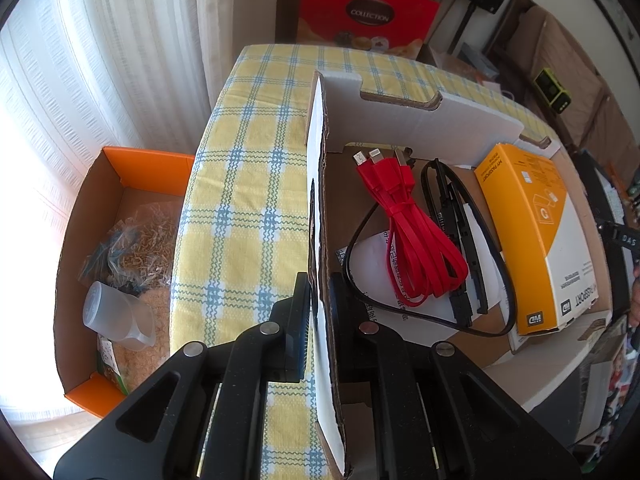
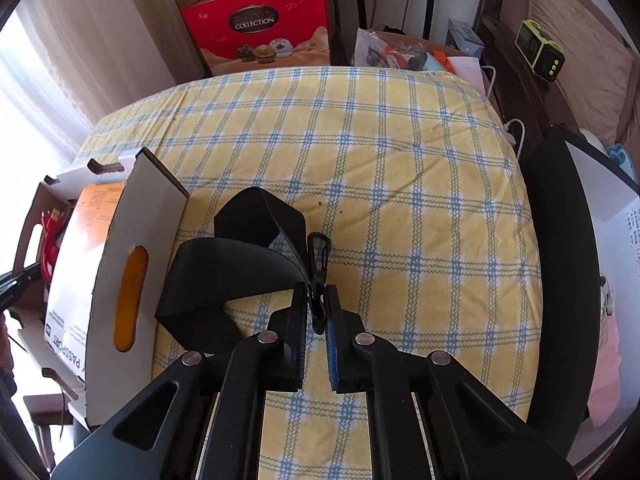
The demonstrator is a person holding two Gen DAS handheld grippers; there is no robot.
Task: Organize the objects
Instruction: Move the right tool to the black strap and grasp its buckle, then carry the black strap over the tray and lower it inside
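Your bench (image 2: 400, 184) wears a yellow-and-blue checked cloth, curtains (image 1: 80, 100) at its left. Your left tongs (image 1: 320, 300) clamp the white cardboard box's (image 1: 400, 120) wall; your right tongs (image 2: 316, 304) clamp the black strap's (image 2: 224, 276) clip beside it.

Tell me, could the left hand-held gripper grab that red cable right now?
Probably not yet. The left hand-held gripper is shut on the box wall, so it must let go first. After that the red cable lies uncovered atop the box's contents, just beyond the fingertips.
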